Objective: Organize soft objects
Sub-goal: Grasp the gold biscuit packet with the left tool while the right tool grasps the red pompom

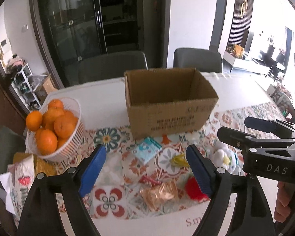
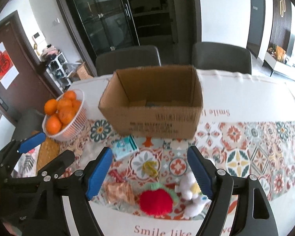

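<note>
An open cardboard box [image 1: 167,106] [image 2: 153,108] stands on the patterned tablecloth. In front of it lie a light blue packet [image 1: 147,149] [image 2: 124,146], a yellow item [image 1: 178,160] [image 2: 150,167], a copper foil pack [image 1: 160,193] [image 2: 121,191], a red knitted soft toy [image 1: 193,189] [image 2: 155,199] and a white plush flower [image 1: 225,158] [image 2: 191,189]. My left gripper [image 1: 146,172] is open above the cloth, nothing between its blue pads. My right gripper [image 2: 149,175] is open over the red toy and the plush flower, touching neither.
A white basket [image 1: 68,145] [image 2: 74,129] full of oranges sits left of the box. Two grey chairs [image 1: 112,66] [image 2: 222,57] stand behind the table. A printed bag [image 1: 21,179] lies at the left edge. A hand [image 1: 287,202] holds the right gripper.
</note>
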